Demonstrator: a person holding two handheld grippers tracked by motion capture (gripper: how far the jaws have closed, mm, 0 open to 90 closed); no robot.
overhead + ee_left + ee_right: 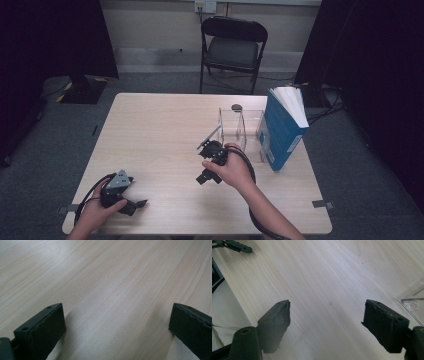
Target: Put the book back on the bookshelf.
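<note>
The blue upright paperback book [281, 131] leans against the clear acrylic divider rack [243, 131], on the side away from the right tongs [207, 162]. To do this well, I judge, bring those tongs round the rack toward the book and square to its spine. Both right and left tongs [131, 201] are spread wide and empty above the pale wooden surface [155, 130].
</note>
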